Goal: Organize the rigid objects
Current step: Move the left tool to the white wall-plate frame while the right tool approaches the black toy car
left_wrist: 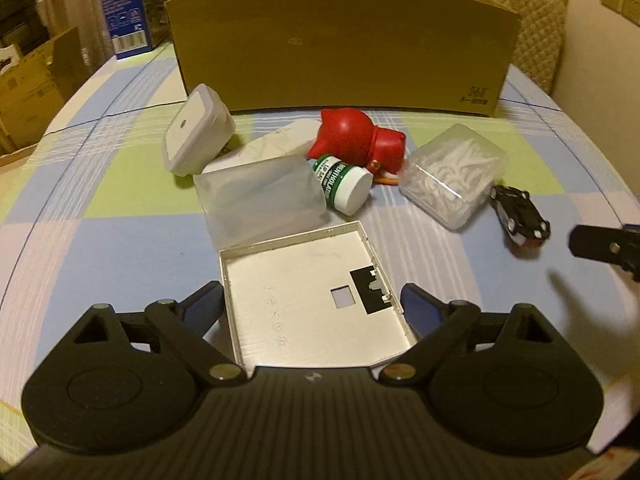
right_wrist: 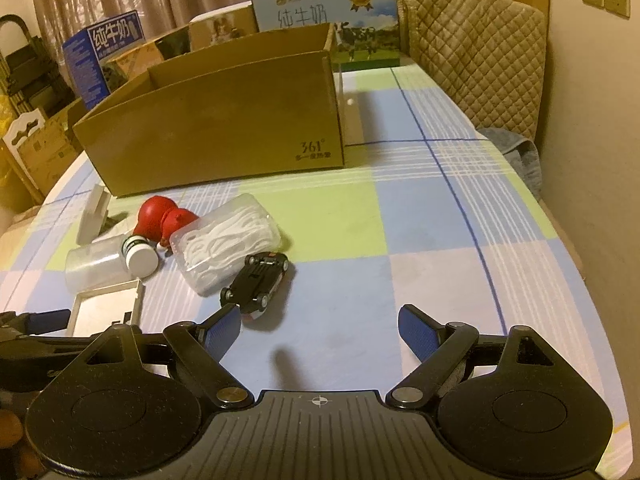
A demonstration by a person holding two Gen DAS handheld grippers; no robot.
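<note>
A flat silver lid-like plate (left_wrist: 300,264) lies on the checked tablecloth between the fingers of my left gripper (left_wrist: 311,298). The jaws stand wide, a fingertip (left_wrist: 210,300) close beside each edge; contact is unclear. Behind it sit a frosted tub (left_wrist: 260,200), a green-and-white jar (left_wrist: 344,188), a red figurine (left_wrist: 356,140), a white-lidded box (left_wrist: 196,132), a clear box of white picks (left_wrist: 452,176) and a black toy car (left_wrist: 520,216). My right gripper (right_wrist: 320,322) is open over bare cloth, its left fingertip (right_wrist: 224,328) just short of the toy car (right_wrist: 256,284).
An open cardboard box (right_wrist: 216,128) stands behind the pile. Milk cartons (right_wrist: 100,56) and a quilted chair (right_wrist: 472,48) are beyond it. The table's right edge (right_wrist: 580,264) curves close. My left gripper (right_wrist: 32,320) shows at the right view's left edge.
</note>
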